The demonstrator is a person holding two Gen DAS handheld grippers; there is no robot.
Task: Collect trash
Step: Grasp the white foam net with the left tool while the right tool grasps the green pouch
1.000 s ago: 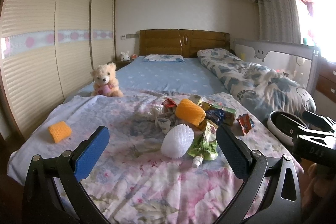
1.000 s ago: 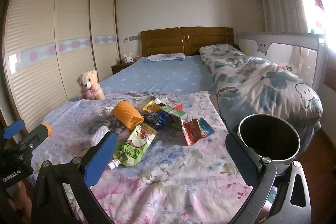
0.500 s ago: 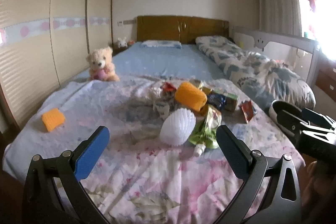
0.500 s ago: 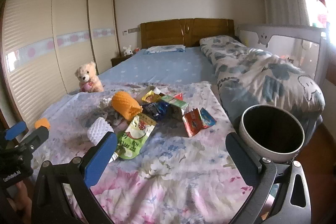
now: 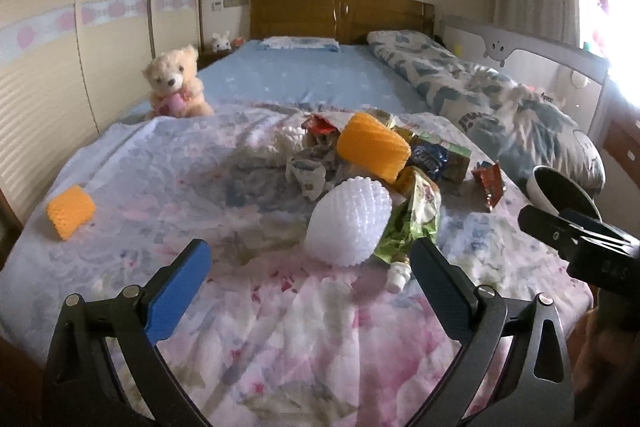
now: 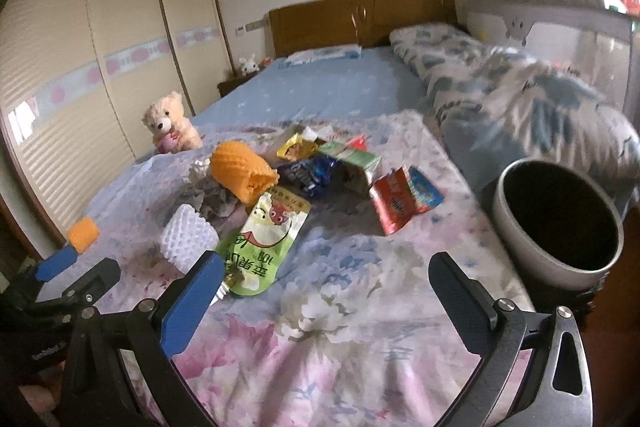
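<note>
A heap of trash lies on the floral bedspread: a white foam net [image 5: 349, 223] [image 6: 189, 234], a large orange foam net [image 5: 373, 146] [image 6: 240, 171], a green drink pouch [image 5: 412, 223] [image 6: 262, 239], a red wrapper [image 5: 489, 183] [image 6: 394, 205] and several other wrappers. A small orange net [image 5: 70, 211] [image 6: 83, 234] lies apart at the left. My left gripper [image 5: 310, 279] is open and empty, just short of the white net. My right gripper [image 6: 324, 287] is open and empty, near the pouch. A grey bin [image 6: 556, 223] [image 5: 560, 189] stands at the bed's right edge.
A teddy bear [image 5: 174, 83] [image 6: 170, 123] sits on the bed's left side. A rolled patterned duvet [image 5: 500, 107] lies along the right. A wardrobe [image 5: 80, 27] runs along the left wall and a wooden headboard [image 5: 340, 13] is at the far end.
Both grippers have moved forward and lower towards the trash heap, so the white net, pouch and bin appear larger. Both stay open. No trash has moved.
</note>
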